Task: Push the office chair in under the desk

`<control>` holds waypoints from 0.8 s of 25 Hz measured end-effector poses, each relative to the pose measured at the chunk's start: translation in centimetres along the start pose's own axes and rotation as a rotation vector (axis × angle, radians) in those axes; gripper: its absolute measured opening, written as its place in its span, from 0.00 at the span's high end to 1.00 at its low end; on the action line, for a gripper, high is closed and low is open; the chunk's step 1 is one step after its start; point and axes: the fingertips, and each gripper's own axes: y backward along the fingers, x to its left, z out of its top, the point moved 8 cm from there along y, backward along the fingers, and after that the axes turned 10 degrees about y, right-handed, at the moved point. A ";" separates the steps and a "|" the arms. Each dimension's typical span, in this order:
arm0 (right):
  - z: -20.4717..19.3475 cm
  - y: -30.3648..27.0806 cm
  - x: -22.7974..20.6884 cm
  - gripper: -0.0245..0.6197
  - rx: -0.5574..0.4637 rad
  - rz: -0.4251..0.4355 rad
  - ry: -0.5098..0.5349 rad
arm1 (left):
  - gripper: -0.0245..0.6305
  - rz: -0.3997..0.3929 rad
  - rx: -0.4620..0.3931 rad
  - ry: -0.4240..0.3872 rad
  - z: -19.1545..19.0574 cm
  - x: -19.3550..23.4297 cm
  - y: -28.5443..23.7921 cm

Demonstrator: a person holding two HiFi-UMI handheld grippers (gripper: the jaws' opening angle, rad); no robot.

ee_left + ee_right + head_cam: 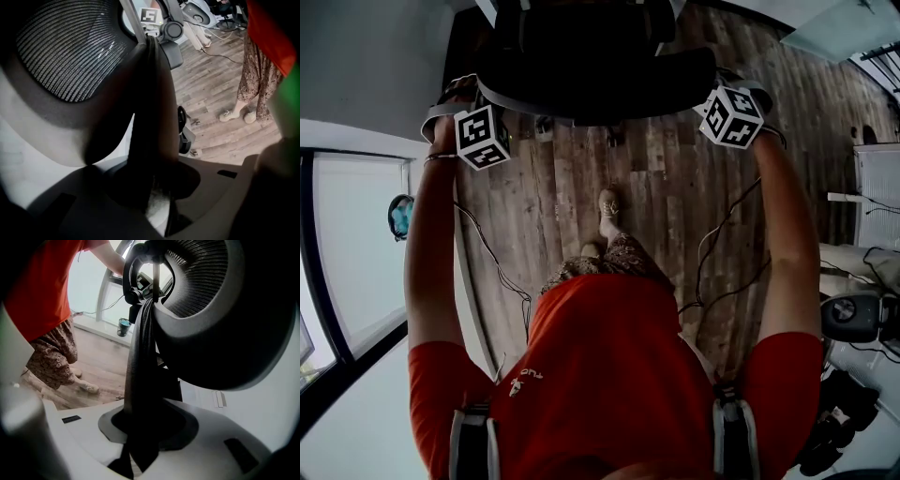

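The black office chair (591, 66) stands at the top of the head view, on the wooden floor ahead of me. My left gripper (478, 98) sits at the backrest's left edge and my right gripper (724, 92) at its right edge. In the left gripper view the dark rim of the backrest (150, 117) runs down between the jaws of the left gripper (152, 187), with the mesh back (70, 47) at upper left. The right gripper (140, 427) clamps the same kind of rim (143, 357), beside the mesh (201, 268). The desk cannot be made out for sure.
Cables (712, 244) trail over the plank floor (666, 187) near my foot (607, 211). A window frame (356, 281) and a teal object (400, 216) lie on the left. Dark equipment (853, 319) stands at the right. Pale surfaces flank the chair at top left and top right.
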 end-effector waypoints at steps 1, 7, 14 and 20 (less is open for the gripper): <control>-0.3 -0.4 -0.6 0.77 0.000 0.001 -0.001 | 0.81 0.000 0.002 0.001 -0.1 0.5 -0.6; -2.2 -2.4 -4.3 0.77 -0.006 0.006 0.007 | 0.81 0.004 0.009 0.009 0.1 3.4 -3.7; -4.6 -4.8 -8.5 0.77 -0.018 0.009 0.023 | 0.81 0.002 0.023 0.022 0.3 6.5 -7.5; -6.7 -6.4 -11.9 0.77 -0.024 0.005 0.031 | 0.81 0.003 0.035 0.027 0.8 9.3 -10.4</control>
